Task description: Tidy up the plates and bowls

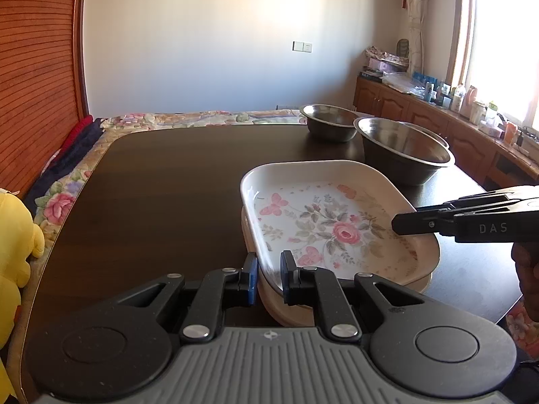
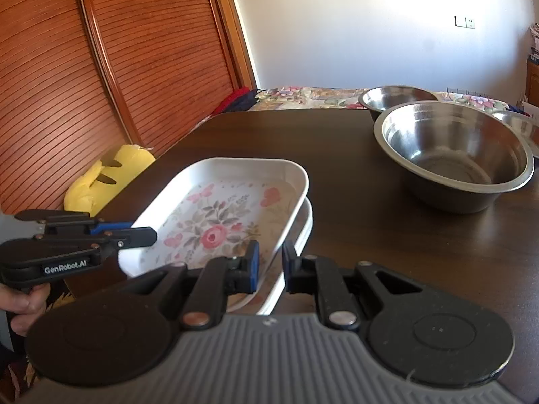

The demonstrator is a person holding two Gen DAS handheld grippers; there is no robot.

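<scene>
Both grippers sit low in their own frames, each pinching one rim of the same dish: the left gripper (image 1: 269, 274) has its blue pads clenched on the near edge of the floral plate (image 1: 337, 222), and the right gripper (image 2: 269, 262) is clamped on the opposite edge, at bottom centre of its view. That floral plate rides tilted, just above a second plate (image 2: 305, 225) whose pale rim peeks out underneath, so the plates look all but stacked; whether the top one is fully seated I cannot tell. Further up the dark table (image 1: 161, 185), toward the upper right of the frame, the big steel bowl (image 2: 454, 155) stands alone, with a smaller steel bowl (image 2: 394, 96) just behind it and a third rim (image 2: 522, 124) cut off at the right edge. My read: plates nearly done, bowls untouched, nesting them is what remains. Off to the left edge, a yellow plush toy (image 1: 17, 235) looks on.
</scene>
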